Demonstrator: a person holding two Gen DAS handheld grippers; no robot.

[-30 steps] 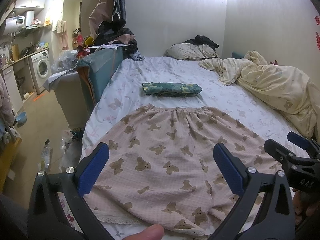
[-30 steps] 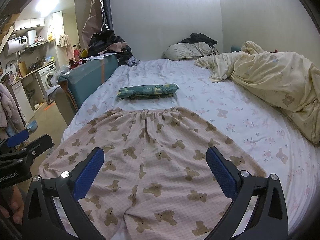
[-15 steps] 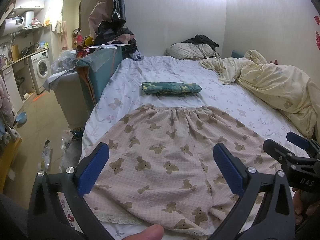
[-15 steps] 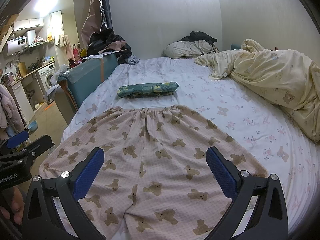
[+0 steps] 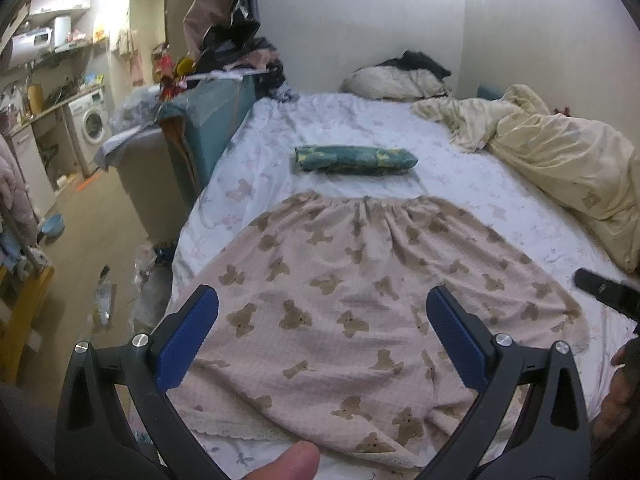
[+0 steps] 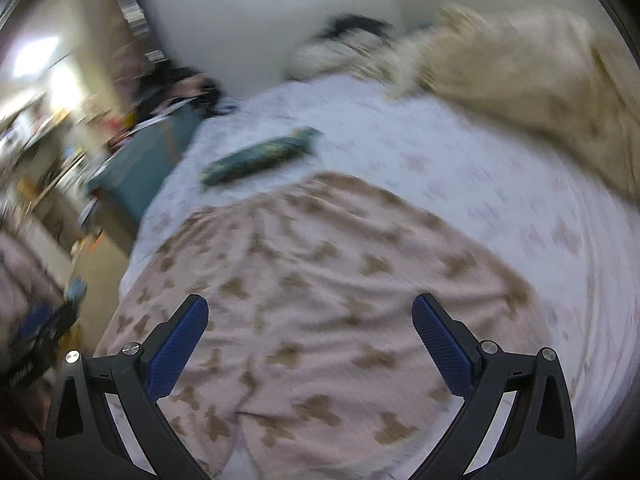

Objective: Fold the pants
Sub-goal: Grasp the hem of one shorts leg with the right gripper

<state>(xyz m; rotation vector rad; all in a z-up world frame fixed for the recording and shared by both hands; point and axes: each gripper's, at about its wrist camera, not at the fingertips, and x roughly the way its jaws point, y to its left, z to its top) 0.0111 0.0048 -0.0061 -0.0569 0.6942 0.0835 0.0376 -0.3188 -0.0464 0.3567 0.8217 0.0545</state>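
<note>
Your bed (image 5: 340, 120) fills most of both views, its pale printed sheet running from the near edge back to the wall. Along its right side a crumpled cream duvet (image 5: 560, 152) is heaped, well apart from the pants. At the head lies a pillow (image 5: 396, 80) with dark clothing on top. To the left, just beside the mattress, stands a teal box (image 5: 212, 120) piled with clothes, and farther off a washing machine (image 5: 94, 124) sits under a cluttered shelf.

The pants (image 5: 360, 300), pink with brown bears, lie spread flat on the near part of the bed. Their gathered waistband points toward the head of the bed and the lace-trimmed hems toward you, so the long axis runs away from you; in your right wrist view the crotch split (image 6: 240, 416) sits low between the fingers. That view is blurred and tilted.

Just beyond the waistband, not touching it, lies a folded green patterned bundle (image 5: 354, 160), its length crosswise to the pants.

Your left gripper (image 5: 320, 340) hovers over the left leg, jaws spread wide, holding nothing. Your right gripper (image 6: 310, 342) is likewise wide open and empty above the cloth; its dark tip shows at the edge of the left view (image 5: 604, 288). Your thumb (image 5: 288, 460) pokes in at the bottom.
</note>
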